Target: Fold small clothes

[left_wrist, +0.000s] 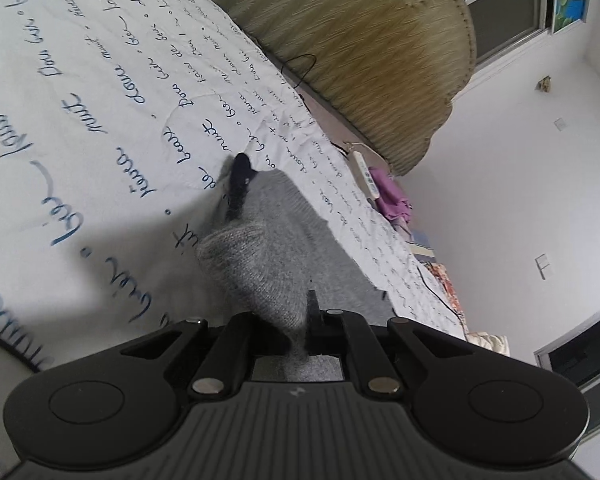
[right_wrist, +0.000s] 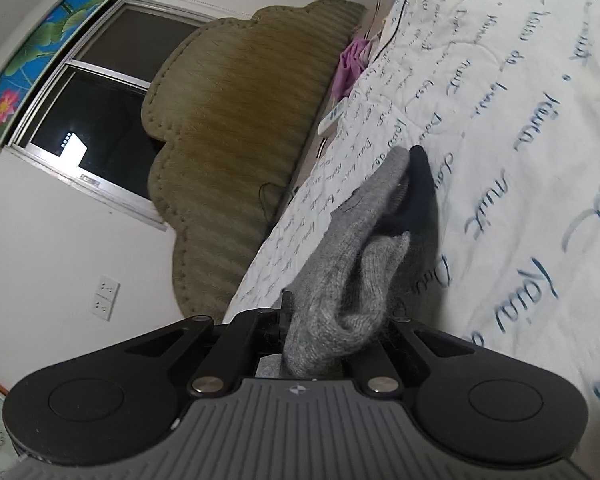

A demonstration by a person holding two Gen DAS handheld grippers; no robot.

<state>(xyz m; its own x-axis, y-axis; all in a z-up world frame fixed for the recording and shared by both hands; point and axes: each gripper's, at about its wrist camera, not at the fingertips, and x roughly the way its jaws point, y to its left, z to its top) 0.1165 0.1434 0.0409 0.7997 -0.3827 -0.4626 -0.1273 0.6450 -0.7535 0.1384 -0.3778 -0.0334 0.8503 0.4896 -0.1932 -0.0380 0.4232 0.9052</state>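
— Grey knit, that's what both grippers have hold of: a small grey garment (left_wrist: 260, 256) with a dark navy part at its far end.

— Where does it sit?

— Over the white quilt (left_wrist: 80, 120) printed with blue handwriting. The near end is bunched up between the fingers; the rest trails away toward the quilt.

— And the left gripper (left_wrist: 300, 332)?

— Its fingers are drawn in narrow, pinching a fold of the grey knit. In the left wrist view the cloth rises straight out of the jaws.

— The right gripper (right_wrist: 332, 340)?

— Same story. Fingers clamped close on a thick roll of the garment (right_wrist: 356, 272), which runs up from the jaws to the navy tip (right_wrist: 420, 184).

— Anything else around?

— An olive scalloped headboard (right_wrist: 236, 128) beside the quilt, a white remote (right_wrist: 332, 116) near a purple cloth (right_wrist: 350, 64) along the bed's edge, and a dark window (right_wrist: 100, 108) in the white wall.
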